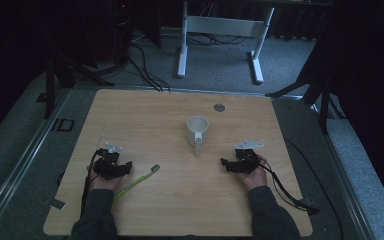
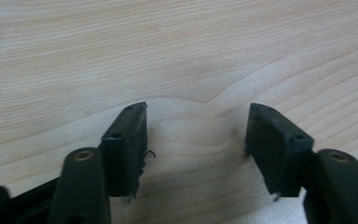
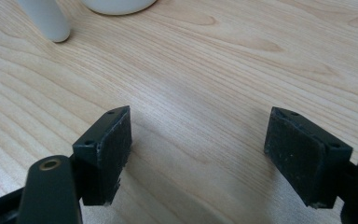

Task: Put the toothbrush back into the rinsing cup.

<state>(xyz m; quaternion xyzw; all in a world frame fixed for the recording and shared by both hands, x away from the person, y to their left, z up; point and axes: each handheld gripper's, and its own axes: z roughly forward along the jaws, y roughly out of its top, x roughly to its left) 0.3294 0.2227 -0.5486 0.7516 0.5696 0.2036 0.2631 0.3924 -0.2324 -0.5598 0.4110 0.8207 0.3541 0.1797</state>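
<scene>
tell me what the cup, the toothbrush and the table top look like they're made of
Cup: probably plastic or glazed ceramic; plain white, smooth, with a thick straight handle; the look leaves it open.
Toothbrush: likely plastic; thin yellow-green handle, pale bristle head.
Table top: light wood or wood-look laminate, matt; flowing grain lines show in both gripper views, but real wood or printed cannot be told.

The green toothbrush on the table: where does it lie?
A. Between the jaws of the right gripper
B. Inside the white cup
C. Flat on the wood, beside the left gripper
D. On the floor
C: the green toothbrush lies flat on the table just right of the left gripper, whose jaws stand open and empty.
</scene>
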